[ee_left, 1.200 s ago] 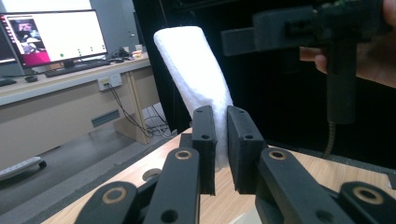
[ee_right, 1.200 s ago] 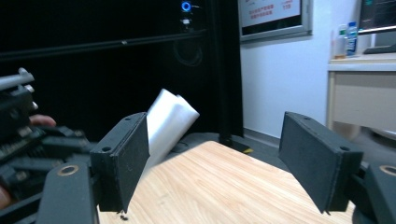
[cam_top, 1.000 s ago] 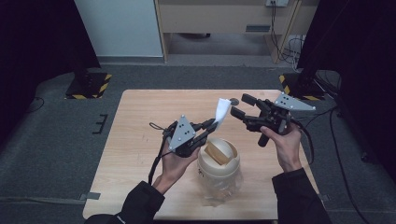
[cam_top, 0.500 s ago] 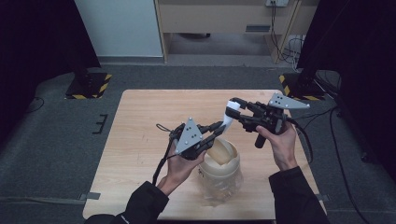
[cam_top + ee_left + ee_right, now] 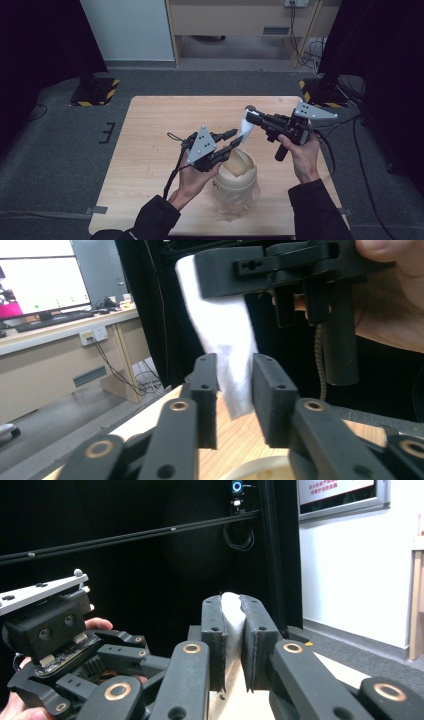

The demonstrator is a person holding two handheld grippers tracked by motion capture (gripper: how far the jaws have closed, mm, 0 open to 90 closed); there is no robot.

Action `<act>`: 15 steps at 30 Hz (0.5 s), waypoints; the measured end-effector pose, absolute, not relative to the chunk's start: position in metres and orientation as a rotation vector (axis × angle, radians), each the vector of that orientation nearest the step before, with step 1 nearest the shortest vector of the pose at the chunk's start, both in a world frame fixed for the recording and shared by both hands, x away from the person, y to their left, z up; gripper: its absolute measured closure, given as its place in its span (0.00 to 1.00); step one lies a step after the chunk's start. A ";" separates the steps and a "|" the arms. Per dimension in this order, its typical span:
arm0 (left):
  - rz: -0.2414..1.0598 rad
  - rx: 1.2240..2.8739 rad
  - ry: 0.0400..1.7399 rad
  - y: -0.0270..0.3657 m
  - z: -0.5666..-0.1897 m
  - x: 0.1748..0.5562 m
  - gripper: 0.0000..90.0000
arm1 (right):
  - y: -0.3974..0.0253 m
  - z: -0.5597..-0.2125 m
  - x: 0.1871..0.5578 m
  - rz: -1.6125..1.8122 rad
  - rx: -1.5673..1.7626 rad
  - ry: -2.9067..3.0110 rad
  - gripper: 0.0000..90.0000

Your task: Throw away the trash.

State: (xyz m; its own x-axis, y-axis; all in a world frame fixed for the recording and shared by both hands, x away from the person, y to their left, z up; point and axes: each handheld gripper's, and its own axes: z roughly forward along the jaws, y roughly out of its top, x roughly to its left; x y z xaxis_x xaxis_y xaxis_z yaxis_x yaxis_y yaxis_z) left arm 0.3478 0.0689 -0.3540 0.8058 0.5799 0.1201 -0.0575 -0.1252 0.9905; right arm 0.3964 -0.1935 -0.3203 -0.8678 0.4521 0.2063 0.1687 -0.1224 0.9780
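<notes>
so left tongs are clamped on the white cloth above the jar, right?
No. The right tongs clamp the white cloth, per the right gripper view. The left tongs are open around its hanging end, above the jar.

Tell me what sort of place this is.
Probably a lab or office set up for recording: black curtains flank a lone wooden table on grey carpet, stand bases with hazard stripes sit behind it, and a desk with a monitor stands nearby.

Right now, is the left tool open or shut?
Open. In the left gripper view the left tool has a clear gap between its jaws, with the white cloth hanging between them, unclamped.
</notes>
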 end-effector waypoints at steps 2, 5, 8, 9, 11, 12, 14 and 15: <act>0.575 1.620 0.441 0.075 -0.354 0.348 0.70 | -0.198 -0.318 0.396 2.099 0.705 1.906 0.91; 0.586 1.621 0.485 0.092 -0.356 0.347 0.66 | -0.202 -0.316 0.396 2.092 0.708 1.883 0.91; 0.585 1.631 0.556 0.112 -0.362 0.346 0.60 | -0.213 -0.314 0.396 2.055 0.722 1.854 0.90; 0.578 1.646 0.600 0.124 -0.368 0.344 0.58 | -0.215 -0.315 0.395 2.043 0.726 1.855 0.90; 0.586 1.684 0.643 0.139 -0.377 0.342 0.55 | -0.220 -0.317 0.393 2.025 0.734 1.856 0.90; 0.586 1.684 0.643 0.139 -0.377 0.342 0.53 | -0.220 -0.317 0.393 2.025 0.734 1.856 0.90; 0.595 1.745 0.716 0.159 -0.394 0.338 0.51 | -0.228 -0.323 0.391 2.005 0.748 1.846 0.90; 0.594 1.766 0.743 0.166 -0.400 0.337 0.49 | -0.230 -0.325 0.391 2.001 0.755 1.845 0.90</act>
